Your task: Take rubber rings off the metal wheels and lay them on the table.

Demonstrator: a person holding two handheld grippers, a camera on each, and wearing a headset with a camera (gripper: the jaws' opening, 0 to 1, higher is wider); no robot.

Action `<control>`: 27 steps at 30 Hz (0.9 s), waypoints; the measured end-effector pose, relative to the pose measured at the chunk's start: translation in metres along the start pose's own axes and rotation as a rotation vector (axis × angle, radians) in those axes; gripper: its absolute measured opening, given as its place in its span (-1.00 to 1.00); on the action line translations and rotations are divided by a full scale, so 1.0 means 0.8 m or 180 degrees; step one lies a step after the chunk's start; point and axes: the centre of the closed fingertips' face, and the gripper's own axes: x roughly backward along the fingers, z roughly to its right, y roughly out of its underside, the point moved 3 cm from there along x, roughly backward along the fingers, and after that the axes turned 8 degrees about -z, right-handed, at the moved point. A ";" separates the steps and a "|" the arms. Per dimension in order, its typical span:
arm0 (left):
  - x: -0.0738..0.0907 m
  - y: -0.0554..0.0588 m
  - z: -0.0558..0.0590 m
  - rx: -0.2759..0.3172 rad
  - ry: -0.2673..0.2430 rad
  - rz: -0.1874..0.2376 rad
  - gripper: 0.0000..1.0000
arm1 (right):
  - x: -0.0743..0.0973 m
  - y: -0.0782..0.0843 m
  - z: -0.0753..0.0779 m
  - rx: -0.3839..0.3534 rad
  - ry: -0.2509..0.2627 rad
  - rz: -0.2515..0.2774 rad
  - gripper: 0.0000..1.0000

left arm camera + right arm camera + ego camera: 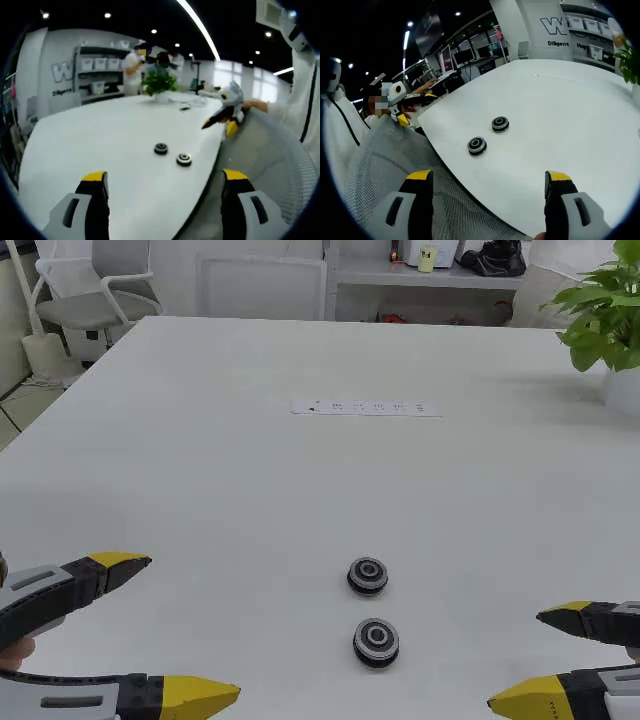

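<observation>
Two small metal wheels, each with a black rubber ring around it, lie flat on the white table [250,470]. The farther wheel [367,576] [160,148] [500,124] sits just beyond the nearer wheel [376,642] [183,159] [477,145]. My left gripper [190,628] [165,176] is open at the lower left, well to the left of the wheels. Low on the right, my right gripper [515,660] [488,175] is also open, with nothing between its yellow-tipped jaws. Both grippers hover near the table's front edge, apart from the wheels.
A flush power strip [367,407] lies in the table's middle, farther back. At the far right corner stands a potted plant [605,310] [159,82]. A white chair [90,295] is beyond the far left corner. A grey mesh seat [395,160] lies below the table's front edge.
</observation>
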 end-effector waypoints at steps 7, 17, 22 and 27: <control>-0.002 -0.001 0.001 -0.0004 0.0009 -0.0011 0.87 | -0.002 0.002 -0.001 0.0012 -0.0024 -0.0039 0.78; -0.013 0.005 0.007 0.0007 0.0116 -0.0116 0.86 | -0.003 0.005 -0.001 -0.0023 -0.0055 -0.0082 0.77; -0.016 0.008 0.006 -0.0023 0.0147 -0.0178 0.86 | -0.005 0.008 -0.002 0.0024 -0.0072 -0.0156 0.78; -0.015 0.008 0.006 -0.0003 0.0140 -0.0202 0.86 | -0.005 0.008 -0.003 0.0041 -0.0115 -0.0165 0.78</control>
